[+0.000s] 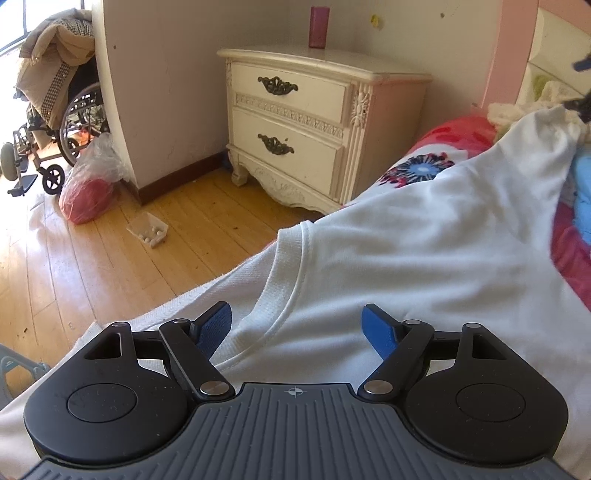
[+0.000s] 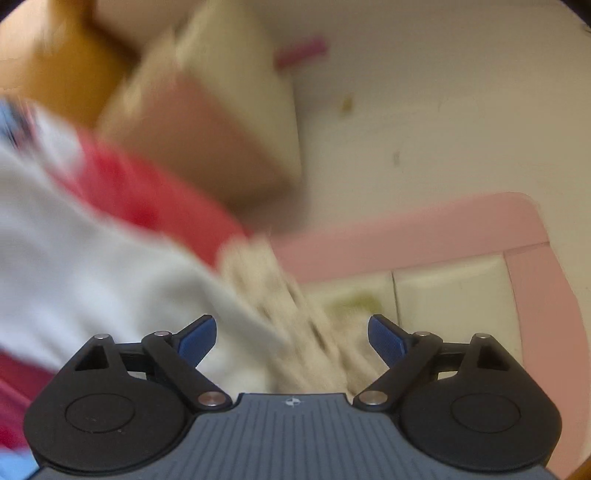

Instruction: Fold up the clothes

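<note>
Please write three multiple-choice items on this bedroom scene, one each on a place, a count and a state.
1. Where does the pink cup stand?
A. on the floor
B. on top of the cream nightstand
C. on the bed

2. How many drawer handles show on the nightstand's front?
A. one
B. two
C. four

3. How is the left claw over the white T-shirt?
A. open, pads clear of the cloth
B. shut on the collar
C. shut on a sleeve

Answers:
1 B, the cup rests on the nightstand's top by the wall.
2 B, one dark handle sits on each of two drawers.
3 A, the blue pads stand wide apart either side of the collar.
</note>
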Motion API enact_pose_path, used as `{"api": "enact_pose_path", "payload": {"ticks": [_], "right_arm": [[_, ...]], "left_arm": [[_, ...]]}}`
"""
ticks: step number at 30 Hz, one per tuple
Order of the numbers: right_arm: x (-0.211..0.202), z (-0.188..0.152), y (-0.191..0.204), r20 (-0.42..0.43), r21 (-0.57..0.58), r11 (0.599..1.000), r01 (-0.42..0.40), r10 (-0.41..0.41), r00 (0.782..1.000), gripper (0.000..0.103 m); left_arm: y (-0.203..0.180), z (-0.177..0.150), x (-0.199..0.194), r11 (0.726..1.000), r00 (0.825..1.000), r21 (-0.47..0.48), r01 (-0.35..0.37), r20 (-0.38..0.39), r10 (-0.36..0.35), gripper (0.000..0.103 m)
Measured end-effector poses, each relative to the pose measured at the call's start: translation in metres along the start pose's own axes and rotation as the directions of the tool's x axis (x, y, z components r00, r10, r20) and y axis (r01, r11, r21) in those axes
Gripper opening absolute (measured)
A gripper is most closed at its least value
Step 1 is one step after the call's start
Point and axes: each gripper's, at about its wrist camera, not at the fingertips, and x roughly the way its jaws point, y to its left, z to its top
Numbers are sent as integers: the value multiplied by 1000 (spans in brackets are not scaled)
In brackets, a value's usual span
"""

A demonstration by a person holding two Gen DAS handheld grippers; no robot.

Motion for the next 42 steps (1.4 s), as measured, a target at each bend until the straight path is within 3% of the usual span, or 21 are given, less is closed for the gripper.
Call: {"api": "enact_pose_path", "payload": {"ticks": [1, 2, 4, 6, 8, 10, 13, 18, 21, 22, 24, 27, 30, 31, 33, 35, 39, 40, 42], "right_arm": [[-15, 10, 9, 54, 26, 996, -90, 89, 995, 89], [-29, 22, 21, 103, 37, 975, -220, 215, 971, 86], [-47, 48, 54, 174, 15, 907, -421, 412, 894, 80], [-58, 75, 90, 218, -25, 817, -576, 566, 795, 71], [-55, 102, 121, 231, -14, 736, -677, 661, 714, 60], [-51, 126, 147, 251, -1, 653, -758, 734, 631, 59], [-41, 154, 178, 272, -26, 554, -832, 805, 527, 58], [-20, 184, 221, 196, -33, 494, -869, 855, 479, 53], [-10, 186, 227, 170, -38, 434, -900, 890, 422, 44], [-15, 181, 229, 171, -46, 421, -906, 897, 408, 37], [-20, 179, 231, 178, -75, 414, -907, 901, 396, 30], [-34, 175, 234, 206, -136, 431, -892, 893, 400, 8], [-57, 168, 233, 285, -212, 474, -855, 866, 410, 4], [-67, 162, 229, 336, -229, 512, -828, 840, 426, 4], [-85, 148, 227, 443, -248, 620, -744, 756, 482, 3], [-96, 134, 237, 516, -266, 736, -622, 654, 553, 2], [-88, 128, 271, 452, -303, 770, -562, 635, 627, 2], [-85, 131, 267, 450, -264, 763, -590, 639, 624, 2], [-77, 141, 250, 457, -141, 716, -683, 659, 597, 4]], "left_arm": [[1, -1, 0, 1000, 1000, 4, 3, -4, -3, 78], [2, -2, 0, 1000, 1000, 7, 1, -7, -1, 78], [3, -4, 1, 1000, 1000, 13, -4, -12, 4, 78], [5, -6, 0, 1000, 1000, 15, -10, -13, 10, 78], [9, -8, -2, 1000, 1000, 12, -10, -12, 10, 78], [15, -8, -3, 1000, 1000, 3, -3, -8, 3, 78], [24, -8, -2, 1000, 1000, -13, 16, -4, -16, 78], [30, -9, 6, 998, 998, -18, 60, -2, -60, 76], [33, -12, 7, 997, 997, -11, 75, 3, -75, 76], [34, -13, 7, 997, 997, -7, 78, 6, -78, 75], [36, -15, 5, 996, 996, 2, 86, 13, -86, 75], [39, -16, 1, 996, 996, 13, 91, 22, -92, 75], [42, -19, 0, 995, 995, 17, 95, 23, -96, 75], [43, -20, 0, 996, 995, 17, 92, 24, -92, 75], [44, -21, 1, 996, 996, 15, 84, 22, -85, 75], [46, -21, 3, 997, 997, 12, 76, 18, -77, 76], [45, -20, 6, 998, 998, 9, 63, 22, -64, 76], [45, -20, 5, 998, 998, 8, 62, 24, -62, 76], [45, -20, 5, 998, 998, 7, 60, 23, -61, 76]]}}
